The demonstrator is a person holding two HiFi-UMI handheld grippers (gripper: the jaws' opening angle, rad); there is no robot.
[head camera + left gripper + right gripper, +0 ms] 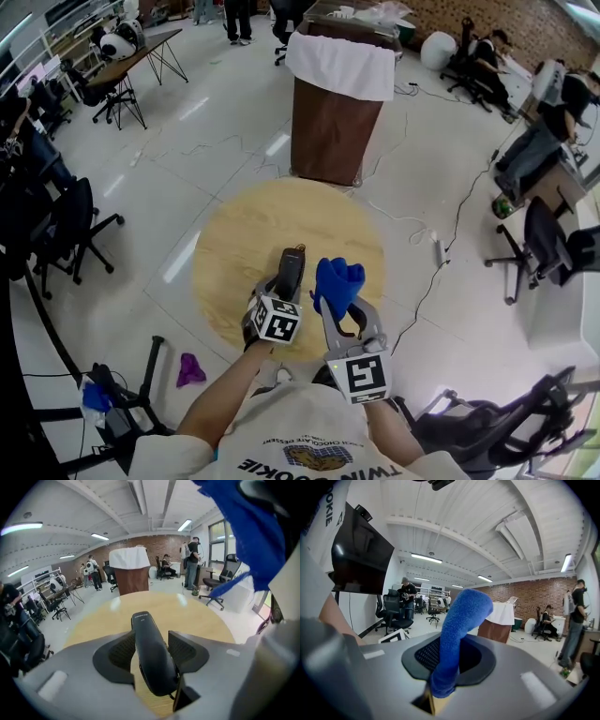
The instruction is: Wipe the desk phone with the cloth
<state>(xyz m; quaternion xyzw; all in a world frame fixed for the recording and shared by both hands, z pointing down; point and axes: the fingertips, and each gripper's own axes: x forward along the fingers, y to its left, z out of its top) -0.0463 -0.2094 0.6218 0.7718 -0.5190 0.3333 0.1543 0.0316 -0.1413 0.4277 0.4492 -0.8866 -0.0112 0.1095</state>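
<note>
Handset [150, 660] lies between jaws of spread left tool [292, 265]; right tool [343, 313] pinches cloth [461, 620].

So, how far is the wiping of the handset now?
Done: the cloth is gripped in the right claw. In hand: the handset sits in the left claw, jaws parted, over the table. Left: the cloth is held clear of the handset, so wiping remains; whether any was done, I cannot tell.
</note>
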